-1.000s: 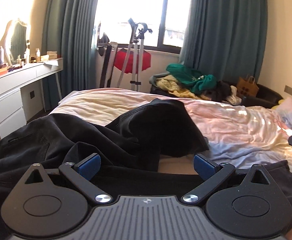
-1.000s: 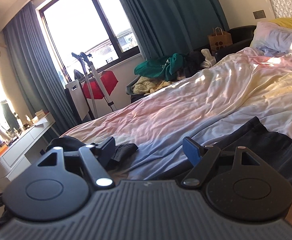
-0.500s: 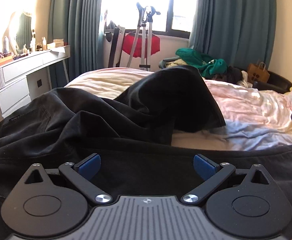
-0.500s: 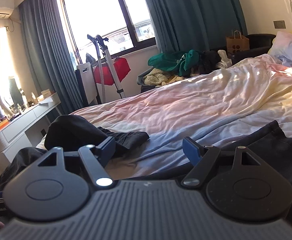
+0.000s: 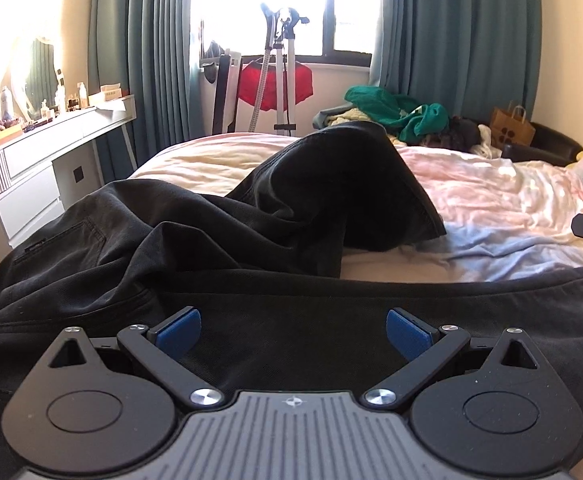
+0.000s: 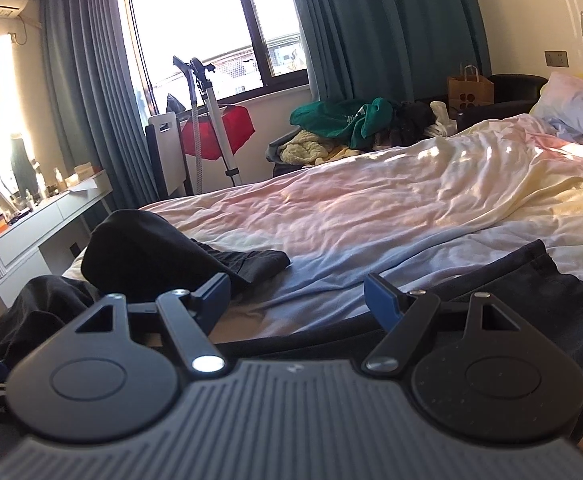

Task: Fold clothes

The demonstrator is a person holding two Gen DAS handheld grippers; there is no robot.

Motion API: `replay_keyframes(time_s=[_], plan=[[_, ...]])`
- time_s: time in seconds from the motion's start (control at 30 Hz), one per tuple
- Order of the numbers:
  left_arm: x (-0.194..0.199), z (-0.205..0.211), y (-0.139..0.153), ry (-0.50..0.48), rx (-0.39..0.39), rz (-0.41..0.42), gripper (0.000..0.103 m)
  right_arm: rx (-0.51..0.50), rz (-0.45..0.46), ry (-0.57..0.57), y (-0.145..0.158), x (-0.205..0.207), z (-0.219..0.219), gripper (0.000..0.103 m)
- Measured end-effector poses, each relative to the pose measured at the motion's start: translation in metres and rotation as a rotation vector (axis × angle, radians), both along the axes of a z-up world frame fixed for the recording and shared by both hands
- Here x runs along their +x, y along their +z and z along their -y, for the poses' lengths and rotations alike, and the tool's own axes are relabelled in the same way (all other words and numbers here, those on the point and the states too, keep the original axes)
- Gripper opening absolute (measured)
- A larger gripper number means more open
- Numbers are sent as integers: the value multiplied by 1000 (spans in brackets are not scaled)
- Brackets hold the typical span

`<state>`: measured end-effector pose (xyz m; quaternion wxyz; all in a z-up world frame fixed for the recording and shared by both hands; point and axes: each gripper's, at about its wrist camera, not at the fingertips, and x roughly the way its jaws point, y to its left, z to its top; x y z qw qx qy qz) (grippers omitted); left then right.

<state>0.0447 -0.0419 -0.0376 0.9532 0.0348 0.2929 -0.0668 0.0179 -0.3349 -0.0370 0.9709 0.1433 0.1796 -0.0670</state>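
Black trousers [image 5: 219, 240] lie crumpled under the spread left tool [image 5: 293, 326]

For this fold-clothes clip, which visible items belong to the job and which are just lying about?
Job: black trousers spread on the bed; left gripper and right gripper, both open.

Lying about: green garment pile, paper bag, dressing table, red cloth on stand.

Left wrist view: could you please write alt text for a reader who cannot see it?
Open left gripper with blue pads above crumpled black trousers lying on a bed with pastel sheets. Behind are teal curtains, a bright window and a white dressing table.
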Motion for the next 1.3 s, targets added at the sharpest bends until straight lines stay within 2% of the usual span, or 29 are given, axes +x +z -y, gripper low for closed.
replay_keyframes(time_s=[0.23, 0.33, 0.47, 0.53, 0.6, 0.7, 0.83, 0.93, 1.0, 1.07, 1.1, 1.13, 1.17, 1.2, 1.23, 1.3], plan=[[3, -14, 4, 51, -28, -22, 100, -17, -1, 52, 0, 10, -13, 77], [7, -20, 4, 60, -53, -32, 100, 24, -26, 75, -2, 31, -16, 77], [12, -27, 5, 72, -86, -46, 100, 62, -107, 115, -16, 75, -22, 76], [15, -31, 5, 77, -103, -53, 100, 166, -167, 143, -32, 98, -17, 76], [19, -37, 3, 89, -136, -69, 100, 360, -198, 167, -48, 118, -7, 76], [27, -49, -3, 121, -214, -110, 100, 672, -153, 144, -67, 141, 2, 77], [35, -67, -21, 194, -386, -198, 100, 1014, -51, 137, -80, 164, -10, 77], [43, -73, -33, 216, -444, -265, 100, 1160, -70, 57, -93, 180, -20, 77], [44, -73, -36, 216, -446, -267, 100, 1242, -110, -35, -107, 192, -23, 77], [45, -74, -38, 216, -447, -268, 100, 1293, -124, -115, -119, 205, -21, 76], [45, -74, -39, 215, -448, -269, 100, 1272, -129, -146, -119, 211, -19, 75], [46, -74, -40, 215, -449, -270, 100, 1250, -135, -178, -119, 217, -17, 59], [46, -74, -41, 215, -450, -270, 100, 1190, -155, -186, -113, 224, -15, 33], [47, -74, -42, 215, -450, -271, 100, 1131, -174, -193, -107, 231, -13, 19], [47, -75, -43, 215, -451, -272, 100, 1087, -182, -177, -99, 235, -12, 9], [48, -75, -42, 213, -455, -275, 100, 1073, -140, -139, -79, 230, -6, 8]])
